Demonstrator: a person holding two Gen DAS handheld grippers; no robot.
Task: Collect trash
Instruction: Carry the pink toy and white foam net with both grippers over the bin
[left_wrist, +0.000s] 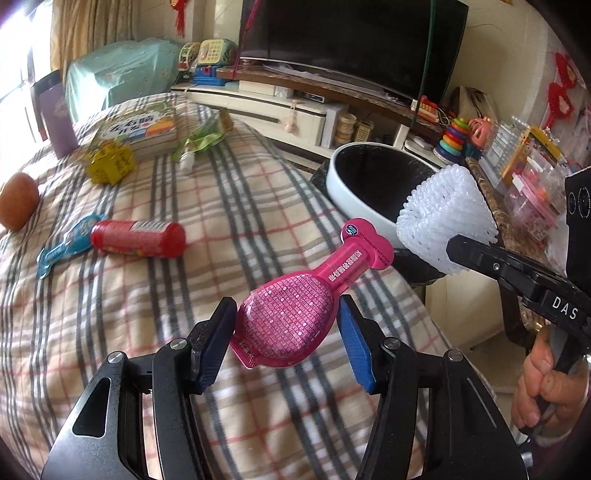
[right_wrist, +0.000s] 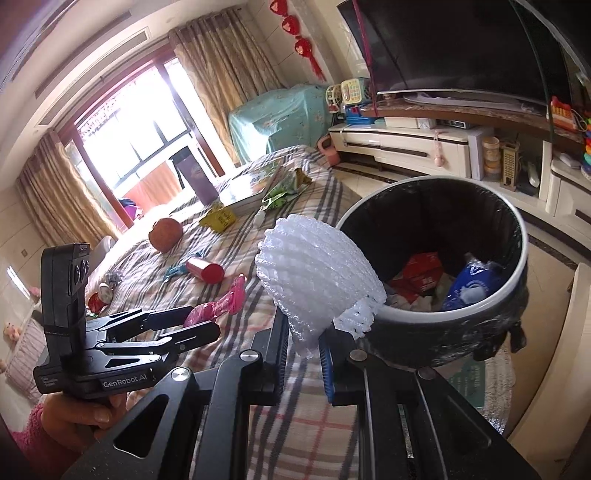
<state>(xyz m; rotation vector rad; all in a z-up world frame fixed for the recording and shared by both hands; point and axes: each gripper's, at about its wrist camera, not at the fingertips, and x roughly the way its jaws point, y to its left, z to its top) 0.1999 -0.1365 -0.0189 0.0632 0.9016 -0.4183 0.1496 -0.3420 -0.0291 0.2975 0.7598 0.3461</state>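
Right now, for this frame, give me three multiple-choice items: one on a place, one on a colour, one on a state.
1. Where does the white-rimmed round trash bin with black liner stand?
A. on the plaid blanket
B. on the floor beside the blanket-covered surface
C. on the television stand

2. What colour is the flat spoon-shaped plastic packet between the left gripper jaws?
A. pink
B. yellow
C. green

3. What is the right gripper doing?
A. hanging open and empty
B. shut on the white foam net sleeve
C. shut on a red can

Answers: 1 B, the right wrist view shows the bin standing off the edge of the plaid blanket. 2 A, its textured face is bright pink. 3 B, the sleeve's lower end is pinched between the jaws, near the bin rim.
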